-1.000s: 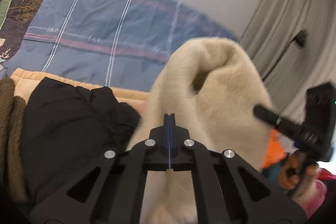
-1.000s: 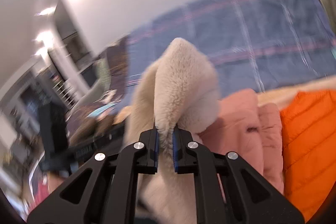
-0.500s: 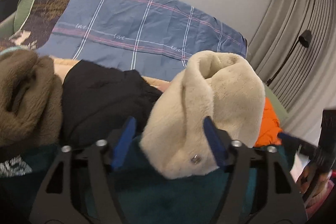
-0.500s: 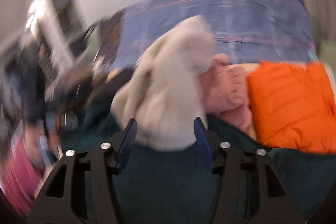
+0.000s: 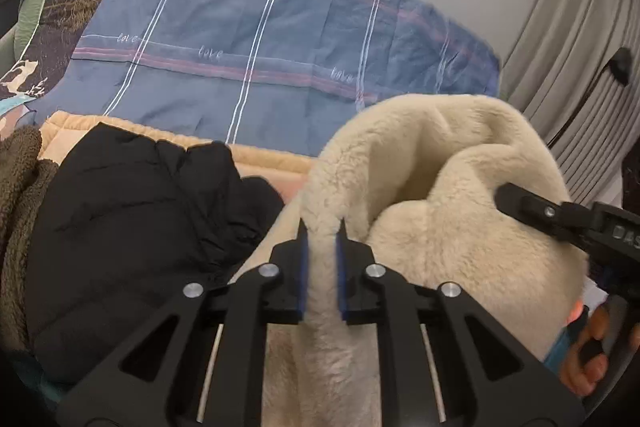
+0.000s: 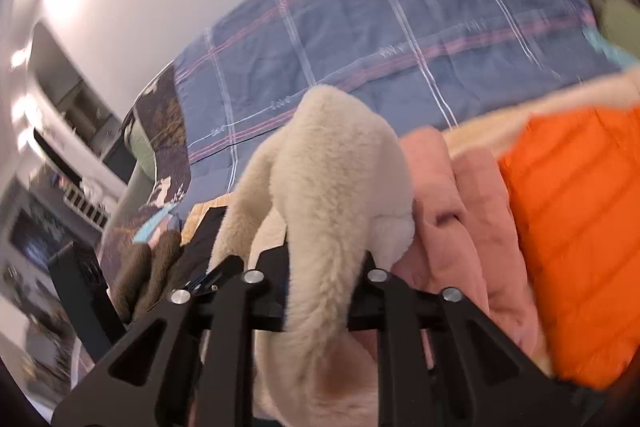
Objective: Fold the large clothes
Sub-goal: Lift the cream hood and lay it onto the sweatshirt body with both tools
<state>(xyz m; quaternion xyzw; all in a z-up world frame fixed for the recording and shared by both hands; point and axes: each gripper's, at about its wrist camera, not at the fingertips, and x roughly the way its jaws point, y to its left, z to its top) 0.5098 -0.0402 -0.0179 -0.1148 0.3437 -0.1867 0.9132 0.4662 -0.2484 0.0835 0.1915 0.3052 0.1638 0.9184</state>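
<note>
A cream fleece garment (image 5: 432, 187) hangs bunched between both grippers, lifted off the bed. My left gripper (image 5: 322, 227) is shut on a fold of it, its blue pads pressing the fleece from both sides. My right gripper (image 6: 326, 251) is shut on another thick fold of the same garment (image 6: 332, 163); the fleece hides its fingertips. In the left wrist view the right gripper (image 5: 520, 203) shows at the right edge, with a hand below it.
A black puffy jacket (image 5: 132, 227) and a brown fleece (image 5: 16, 195) lie at the left. A pink garment (image 6: 460, 219) and an orange puffer jacket (image 6: 576, 235) lie at the right. A blue plaid bedspread (image 5: 260, 67) lies behind, with curtains (image 5: 572, 47) at the far right.
Half a second ago both grippers were open with the cream fleece resting on the bed. Both have since shut on folds of it and raised it.
</note>
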